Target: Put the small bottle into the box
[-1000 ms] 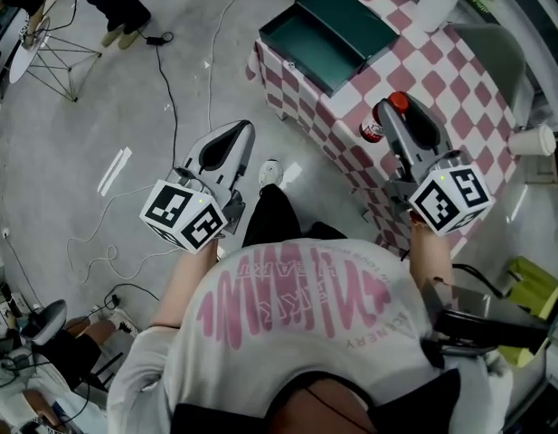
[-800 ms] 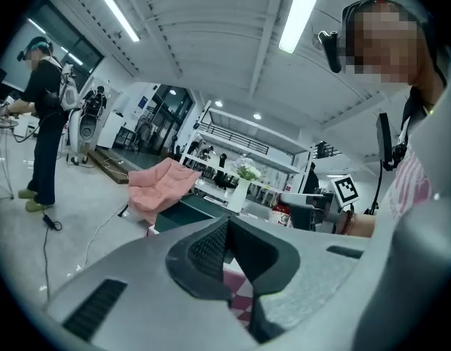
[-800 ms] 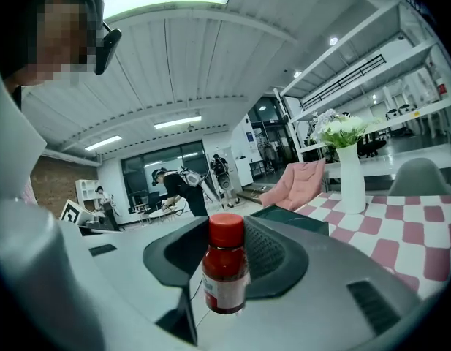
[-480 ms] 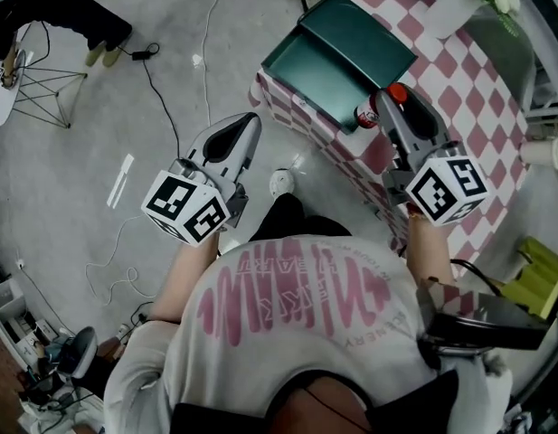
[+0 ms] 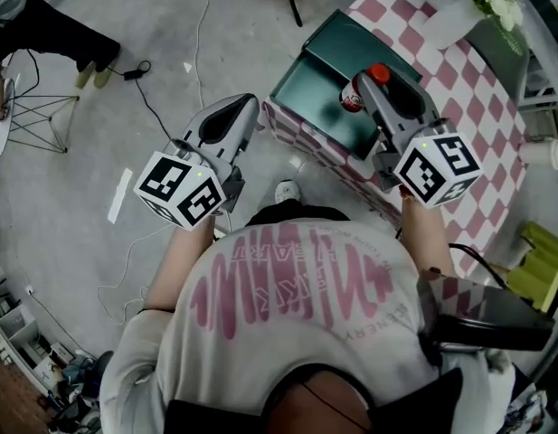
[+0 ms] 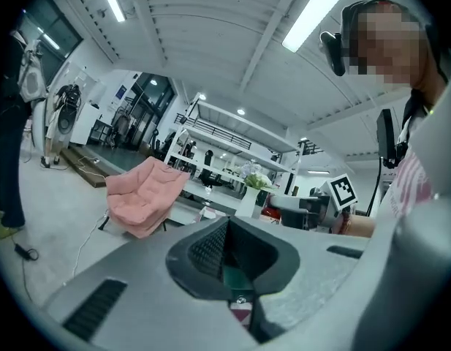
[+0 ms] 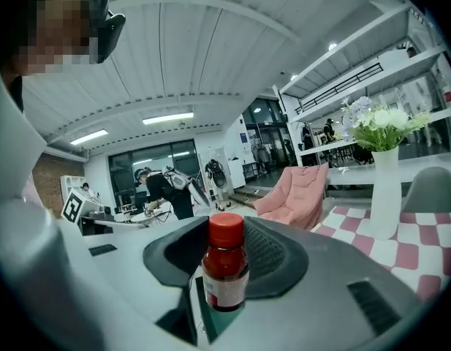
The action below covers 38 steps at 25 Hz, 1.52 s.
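Clearly, the right gripper (image 7: 226, 248) is clamped mid-body on the one small brown bottle with a red cap (image 7: 225, 269), above the single open dark-green box (image 5: 319, 89) on the far pink-checked table (image 5: 459, 70). Light, stiff, smooth and probably breakable, it suits that mid-body hold. The left gripper (image 6: 229, 258) seems narrowly apart and empty.

Upper right: dark green open box (image 5: 322, 69) on pink-checked table (image 5: 468, 98), small red-capped bottle (image 5: 355, 96) over it, white vase (image 5: 450, 12) behind
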Tool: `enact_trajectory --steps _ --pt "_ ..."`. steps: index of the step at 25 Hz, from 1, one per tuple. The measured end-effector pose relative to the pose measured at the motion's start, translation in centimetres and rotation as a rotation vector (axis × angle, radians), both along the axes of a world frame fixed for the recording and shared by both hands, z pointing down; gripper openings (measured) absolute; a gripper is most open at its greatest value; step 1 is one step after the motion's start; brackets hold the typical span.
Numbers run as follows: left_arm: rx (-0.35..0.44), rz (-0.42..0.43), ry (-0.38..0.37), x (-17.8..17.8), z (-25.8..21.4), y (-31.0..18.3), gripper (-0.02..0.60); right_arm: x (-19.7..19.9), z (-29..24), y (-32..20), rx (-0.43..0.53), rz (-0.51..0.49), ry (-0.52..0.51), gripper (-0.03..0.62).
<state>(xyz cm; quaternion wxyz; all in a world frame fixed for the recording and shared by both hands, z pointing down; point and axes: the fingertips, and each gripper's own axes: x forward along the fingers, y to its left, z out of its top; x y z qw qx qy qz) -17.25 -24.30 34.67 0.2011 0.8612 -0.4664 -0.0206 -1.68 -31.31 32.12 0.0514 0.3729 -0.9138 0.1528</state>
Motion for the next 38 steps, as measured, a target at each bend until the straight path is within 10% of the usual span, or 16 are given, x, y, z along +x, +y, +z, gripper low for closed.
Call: enact_trajectory --steps 38 --pt "-0.067 -0.028 -0.004 -3.6 3.5 -2.2 0.008 -5.9 13.0 -1.7 -0.165 -0.144 0.351 0.149"
